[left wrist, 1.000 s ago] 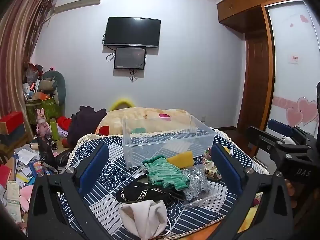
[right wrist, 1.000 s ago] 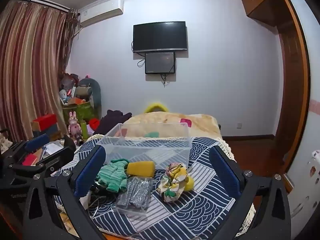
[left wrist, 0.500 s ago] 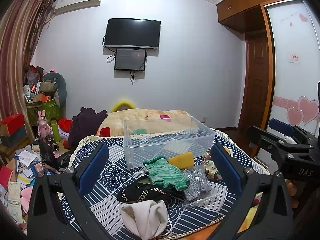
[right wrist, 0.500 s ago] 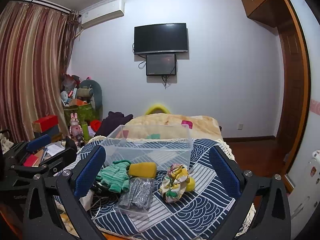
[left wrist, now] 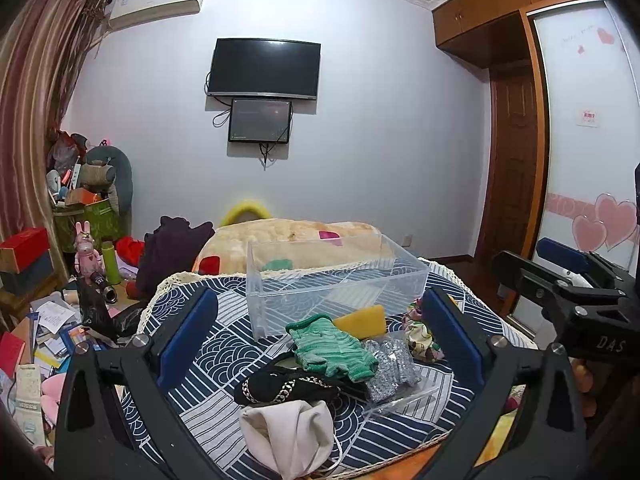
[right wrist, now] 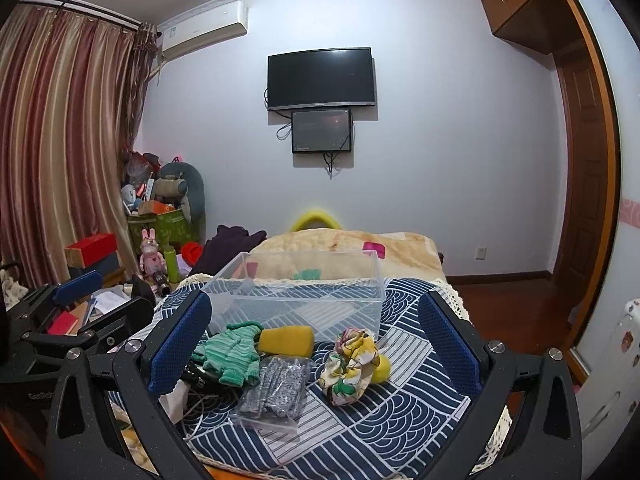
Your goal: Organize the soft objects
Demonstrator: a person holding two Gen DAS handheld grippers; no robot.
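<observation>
Left gripper (left wrist: 320, 340): fingers spread wide, nothing between the blue pads (left wrist: 186, 338); held above the near edge of the table.
Right gripper (right wrist: 316, 344): fingers spread wide, nothing grasped; blue pads (right wrist: 178, 346) stand on either side of the pile.
Clear plastic bin (left wrist: 340, 280): ahead of both fingertip pairs, at the far side of the table; upright, open top, nothing visible inside.
Green knit garment (left wrist: 332, 350): between the left gripper's fingers, just short of the bin; in the right wrist view (right wrist: 230, 354) it lies just inside the left-side finger.
Yellow sponge (right wrist: 286, 340): touching the green knit garment, directly before the bin wall; centred between the right gripper's fingers.
Grey glitter item in clear bag (right wrist: 274, 388): nearer the camera than the sponge, between the right gripper's fingers.
Floral fabric scrunchie (right wrist: 350, 364): toward the right-side finger in the right wrist view, resting against a yellow ball (right wrist: 382, 368).
Black chain-trimmed item (left wrist: 286, 386): below the green knit garment, midway between the left gripper's fingers.
White cloth pouch (left wrist: 290, 434): closest to the left wrist camera, touching the black item.
Patterned tablecloth (right wrist: 384, 420): navy and white, under all items.
</observation>
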